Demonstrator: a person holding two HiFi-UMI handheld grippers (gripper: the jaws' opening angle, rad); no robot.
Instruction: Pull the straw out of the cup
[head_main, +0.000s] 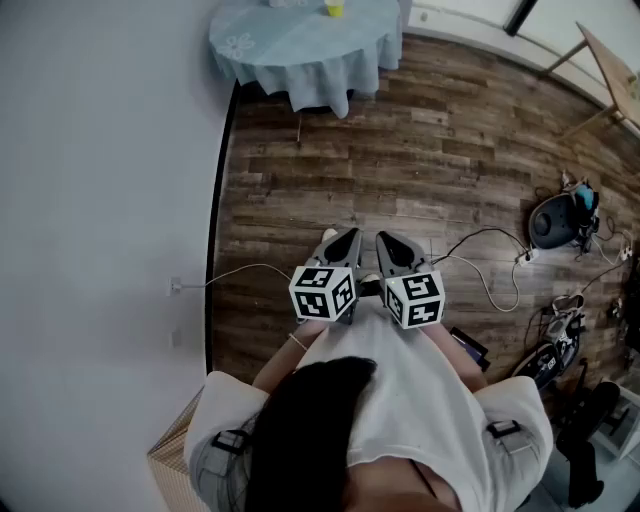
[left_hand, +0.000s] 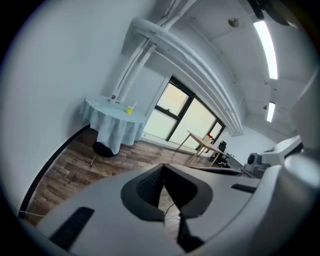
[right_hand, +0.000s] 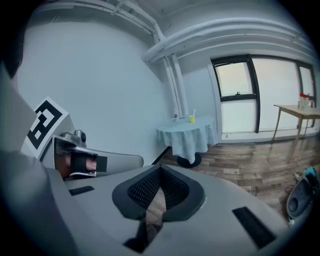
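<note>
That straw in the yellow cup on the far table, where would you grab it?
Probably the top end of the straw, above the rim of the yellow cup, coming from the side, since it sticks up out of the cup. Its lean is too small to judge.

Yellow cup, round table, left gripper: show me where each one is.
yellow cup (right_hand: 192, 119), right gripper view, on its side wall.
round table (right_hand: 187, 137), right gripper view, on its draped side.
left gripper (head_main: 348, 238), head view, at the tips of its closed jaws.
</note>
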